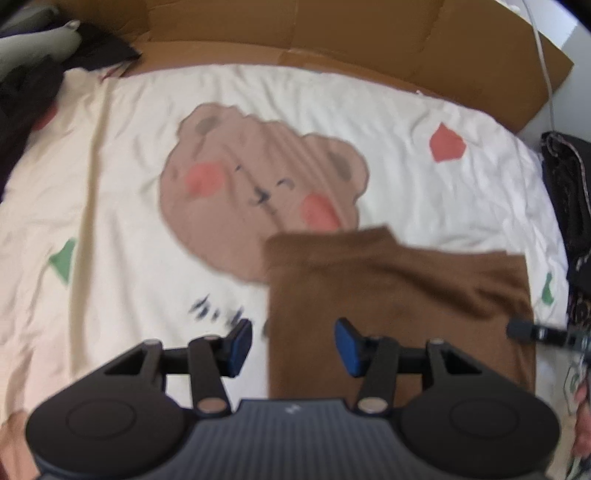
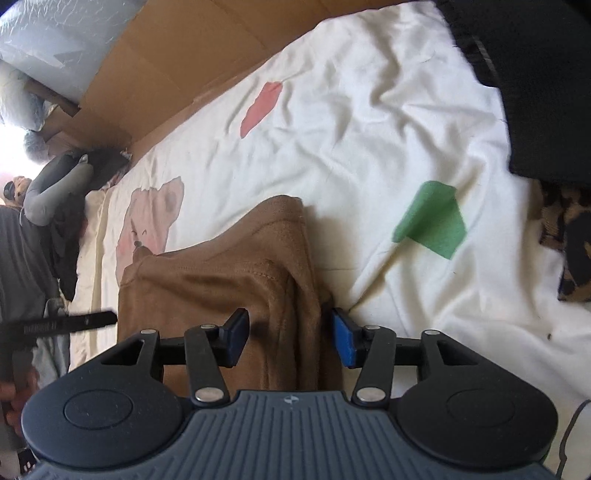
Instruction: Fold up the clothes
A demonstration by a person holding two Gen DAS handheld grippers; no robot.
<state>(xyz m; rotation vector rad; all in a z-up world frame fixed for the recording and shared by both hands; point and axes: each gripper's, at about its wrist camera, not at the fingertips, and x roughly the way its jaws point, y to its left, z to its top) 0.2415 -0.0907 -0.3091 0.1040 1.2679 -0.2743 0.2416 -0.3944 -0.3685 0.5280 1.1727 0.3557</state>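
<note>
Left tongs (image 1: 293, 345): pads apart, clamping nothing, above the left edge of the brown garment (image 1: 399, 295). Right tongs (image 2: 291, 341): pads apart, straddling a raised fold of the brown garment (image 2: 229, 280) without pressing it. The garment lies partly folded on the cream bedsheet (image 1: 110, 184). At 12 o'clock of the left tongs, a printed bear face (image 1: 258, 184). At 2 o'clock of the right tongs, a green patch (image 2: 430, 221). Cardboard (image 1: 332, 33) borders the far side; dark clothing (image 2: 535, 74) lies at the upper right.
</note>
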